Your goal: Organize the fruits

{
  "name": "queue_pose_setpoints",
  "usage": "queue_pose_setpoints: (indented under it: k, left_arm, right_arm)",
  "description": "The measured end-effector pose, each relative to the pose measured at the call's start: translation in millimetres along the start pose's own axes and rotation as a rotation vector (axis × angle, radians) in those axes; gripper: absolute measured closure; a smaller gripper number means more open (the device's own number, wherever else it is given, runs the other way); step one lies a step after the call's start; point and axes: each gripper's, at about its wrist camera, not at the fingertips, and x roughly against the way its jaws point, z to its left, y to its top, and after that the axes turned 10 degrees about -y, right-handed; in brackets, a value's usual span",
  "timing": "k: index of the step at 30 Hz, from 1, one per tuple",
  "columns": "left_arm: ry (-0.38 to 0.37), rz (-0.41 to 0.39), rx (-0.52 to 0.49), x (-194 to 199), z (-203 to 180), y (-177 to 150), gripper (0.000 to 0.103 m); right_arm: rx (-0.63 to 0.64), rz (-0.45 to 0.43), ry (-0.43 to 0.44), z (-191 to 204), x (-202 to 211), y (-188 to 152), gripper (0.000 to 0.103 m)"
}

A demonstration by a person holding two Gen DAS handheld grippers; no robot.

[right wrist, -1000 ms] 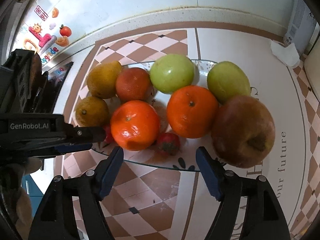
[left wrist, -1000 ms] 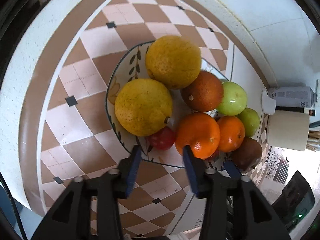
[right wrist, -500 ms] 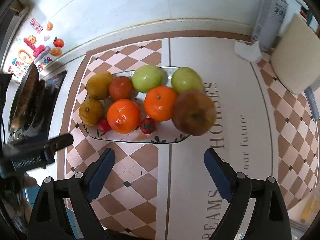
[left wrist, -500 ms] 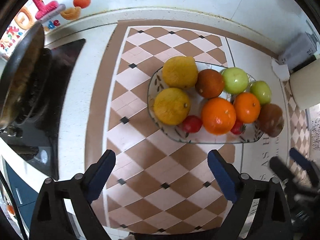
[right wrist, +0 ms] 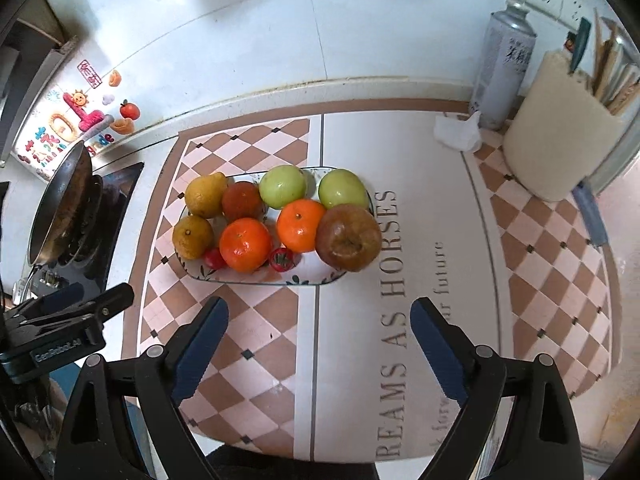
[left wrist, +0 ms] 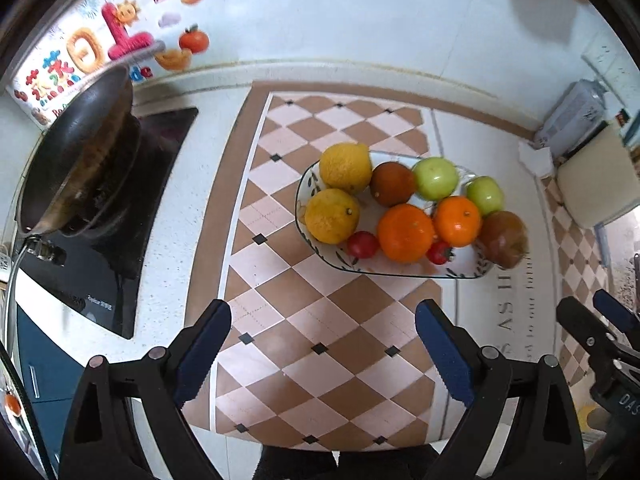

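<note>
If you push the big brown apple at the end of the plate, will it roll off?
Probably. The brown apple is round and sits at the plate's end, partly over the shallow rim, so a nudge outward could roll it onto the mat. Its skin looks wrinkled and dull, so it may be soft and bruise easily.

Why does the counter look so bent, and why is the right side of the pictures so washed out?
Left wrist view: a fisheye lens bows the counter edge and the plate; the brown fruit is slightly smeared, the far right glares pale. Right wrist view: same bulging, with straight mat lines curving; the fruit is sharper, and bright light washes out the lower right corner.
</note>
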Motion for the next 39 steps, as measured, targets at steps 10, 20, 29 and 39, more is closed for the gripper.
queue_pose_setpoints:
  k: [10, 20, 29, 39]
  left_arm:
    - [-0.024, -0.161, -0.099, 91, -10, -41, 0.009]
    - [-0.066, -0.254, -0.175, 170, -9, -103, 0.009]
    - [-0.081, -0.350, -0.196, 238, -10, -158, 0.009]
    - [-0.059, -0.417, -0.164, 284, -17, -201, 0.009]
  right_arm:
    - [-0.049, -0.144, -0.020, 1, 102, -44, 0.008]
    - [-0.086, -0.257, -0.062, 7, 208, -111, 0.008]
    - [-0.088, -0.333, -0.040, 10, 279, -173, 0.008]
    - [-0.062, -0.407, -0.039, -2, 343, -214, 0.008]
